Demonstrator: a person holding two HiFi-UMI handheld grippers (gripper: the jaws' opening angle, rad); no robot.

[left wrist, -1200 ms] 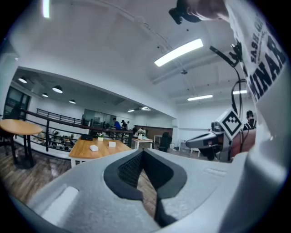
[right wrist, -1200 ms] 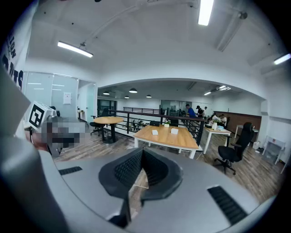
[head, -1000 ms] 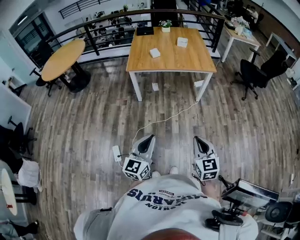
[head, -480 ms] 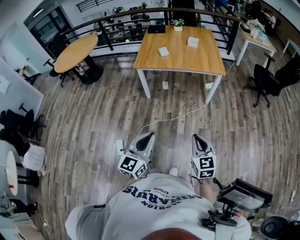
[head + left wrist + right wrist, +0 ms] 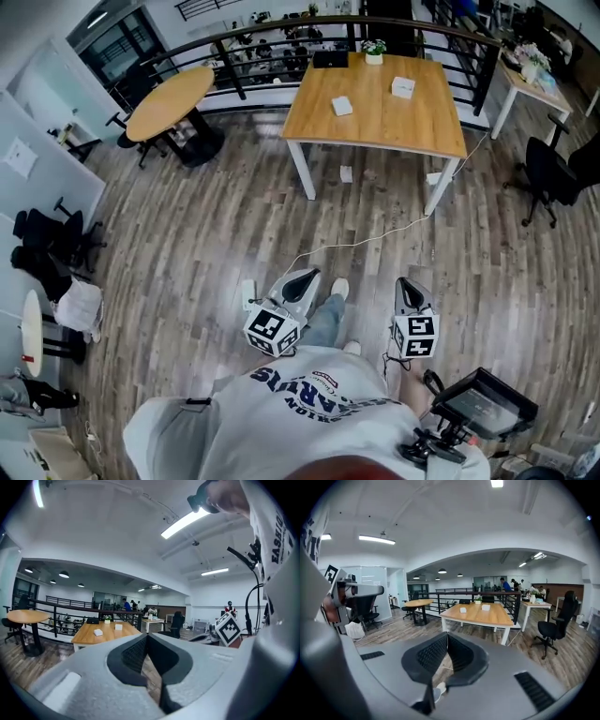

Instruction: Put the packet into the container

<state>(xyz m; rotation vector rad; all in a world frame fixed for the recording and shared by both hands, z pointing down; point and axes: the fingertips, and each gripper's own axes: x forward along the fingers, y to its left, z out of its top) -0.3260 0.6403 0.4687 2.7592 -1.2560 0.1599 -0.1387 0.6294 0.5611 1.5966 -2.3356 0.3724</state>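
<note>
Far ahead of me stands a rectangular wooden table (image 5: pixel 375 117). Two small white objects lie on it, one nearer the middle (image 5: pixel 342 106) and one further right (image 5: pixel 402 87); at this distance I cannot tell packet from container. My left gripper (image 5: pixel 302 277) and right gripper (image 5: pixel 405 283) hang close to my body over the wood floor, both shut and holding nothing. The left gripper view shows the shut left gripper (image 5: pixel 146 637) with the table (image 5: pixel 105 633) beyond. In the right gripper view the right gripper (image 5: pixel 447 635) is shut too, with the table (image 5: pixel 476 614) and both white objects behind it.
A round wooden table (image 5: pixel 172 98) stands at the far left by a black railing (image 5: pixel 281 33). A potted plant (image 5: pixel 374 47) and a black box (image 5: pixel 330 58) sit at the table's back edge. A white cable (image 5: pixel 366 242) crosses the floor. Black office chair (image 5: pixel 553 173) at right.
The whole view has shifted forward and left toward the rectangular table. A leg and shoe now show between the grippers. Both grippers stay shut at the same height.
</note>
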